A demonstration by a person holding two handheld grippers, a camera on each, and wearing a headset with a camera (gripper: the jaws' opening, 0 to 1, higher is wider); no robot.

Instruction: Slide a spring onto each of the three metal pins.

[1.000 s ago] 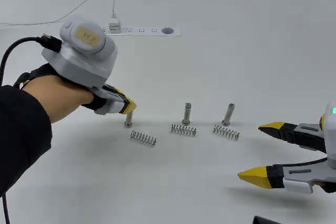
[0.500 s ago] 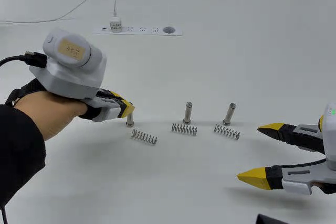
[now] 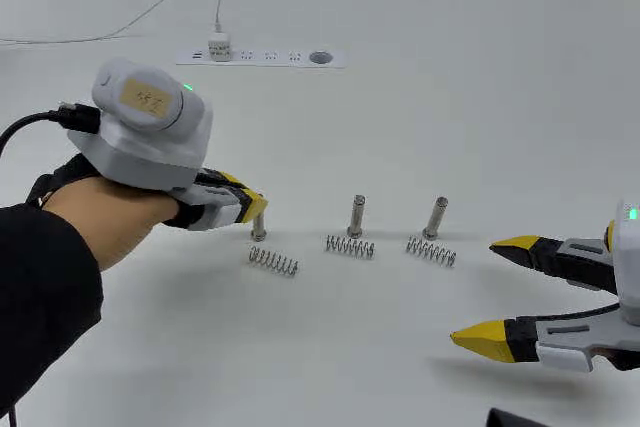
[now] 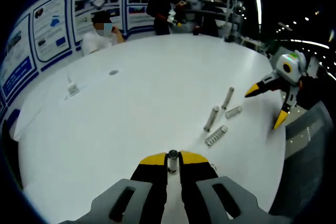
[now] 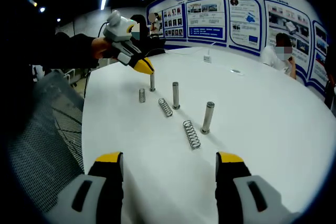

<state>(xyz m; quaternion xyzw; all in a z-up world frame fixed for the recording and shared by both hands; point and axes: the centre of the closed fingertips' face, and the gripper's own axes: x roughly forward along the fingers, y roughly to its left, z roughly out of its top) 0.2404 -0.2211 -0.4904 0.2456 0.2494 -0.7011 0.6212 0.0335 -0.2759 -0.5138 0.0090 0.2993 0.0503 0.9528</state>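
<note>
Three metal pins stand in a row on the white table (image 3: 420, 107). My left gripper (image 3: 255, 210) is shut on the top of the left pin (image 3: 258, 230), gripped between the yellow tips (image 4: 172, 162). The middle pin (image 3: 356, 215) and right pin (image 3: 435, 217) stand free. One spring lies in front of each pin: left spring (image 3: 273, 262), middle spring (image 3: 349, 245), right spring (image 3: 431, 251). My right gripper (image 3: 497, 290) hovers open at the right, nothing between its fingers (image 5: 169, 158). It looks along the row: right pin (image 5: 208, 116), middle pin (image 5: 176, 94), left pin (image 5: 152, 81).
A white power strip (image 3: 265, 57) with a plug and cable lies at the far side of the table. A dark object (image 3: 515, 417) pokes in at the bottom edge. People stand and sit beyond the table (image 4: 105, 27).
My left gripper has shifted slightly right with the left pin in its jaws, bringing it nearer the middle pin. The right gripper and the springs have stayed put.
</note>
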